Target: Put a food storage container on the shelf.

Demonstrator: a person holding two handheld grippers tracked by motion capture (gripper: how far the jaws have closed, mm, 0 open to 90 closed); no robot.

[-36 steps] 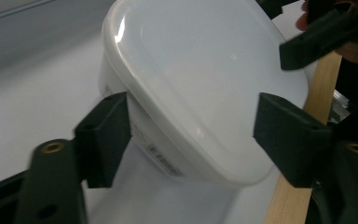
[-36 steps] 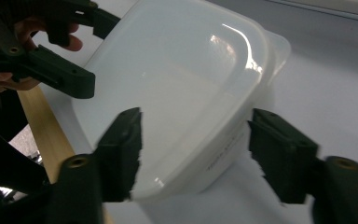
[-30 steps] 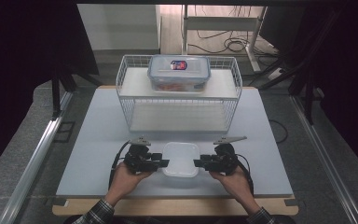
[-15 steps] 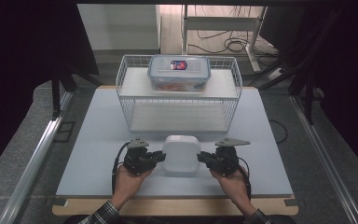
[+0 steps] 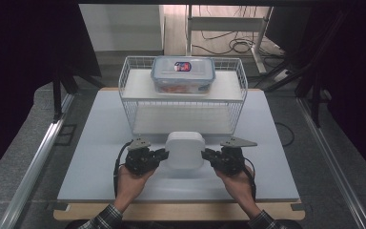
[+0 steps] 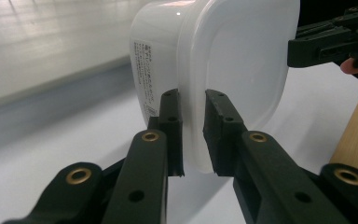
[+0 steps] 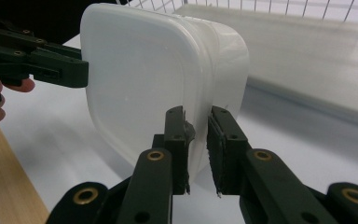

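High view: left gripper (image 5: 161, 155) and right gripper (image 5: 206, 155) pinch opposite rims of the white container (image 5: 185, 150), held tipped above the table (image 5: 100, 143) before the wire rack (image 5: 134, 102). Left gripper view: jaws nearly shut on the rim. Right gripper view: likewise. Judged mid-carry; next, level placement.

Label print on the white plastic container (image 6: 223, 65) is too small to read in the left gripper view, and the top edge crops its upper side. The sticker on the lidded food box (image 5: 183, 74) is likewise illegible, its contents blurred.
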